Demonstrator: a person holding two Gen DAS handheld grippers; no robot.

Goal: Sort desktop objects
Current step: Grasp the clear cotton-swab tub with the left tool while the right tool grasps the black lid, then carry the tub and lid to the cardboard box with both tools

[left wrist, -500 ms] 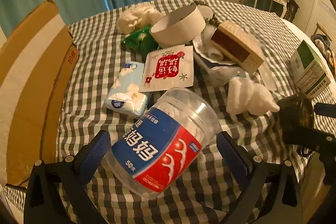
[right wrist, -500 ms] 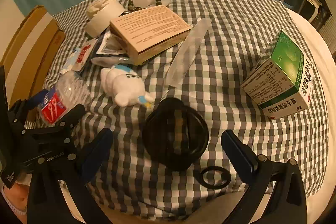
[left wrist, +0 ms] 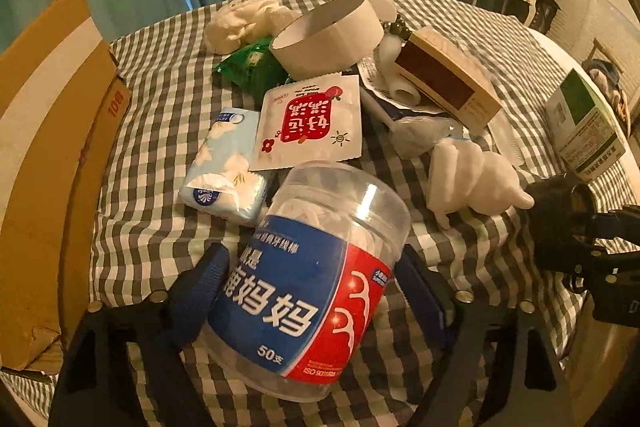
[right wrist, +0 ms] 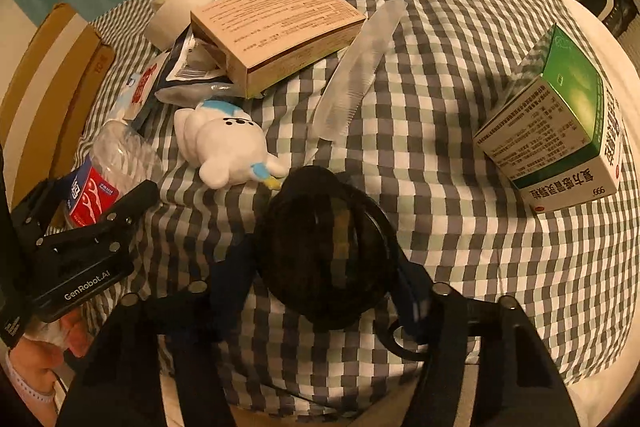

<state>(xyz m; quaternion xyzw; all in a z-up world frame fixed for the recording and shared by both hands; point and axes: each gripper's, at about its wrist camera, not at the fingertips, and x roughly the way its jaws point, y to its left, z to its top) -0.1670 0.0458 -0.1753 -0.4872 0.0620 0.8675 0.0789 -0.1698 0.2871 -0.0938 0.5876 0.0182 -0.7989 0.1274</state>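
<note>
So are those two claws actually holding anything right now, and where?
Left gripper grips the clear floss-pick jar by its sides. Right gripper straddles the round black object; whether it grips cannot be told.

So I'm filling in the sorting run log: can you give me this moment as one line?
left hand-held gripper: pads on floss-pick jar | right hand-held gripper: pads on round black case | surface: checked tablecloth
</note>
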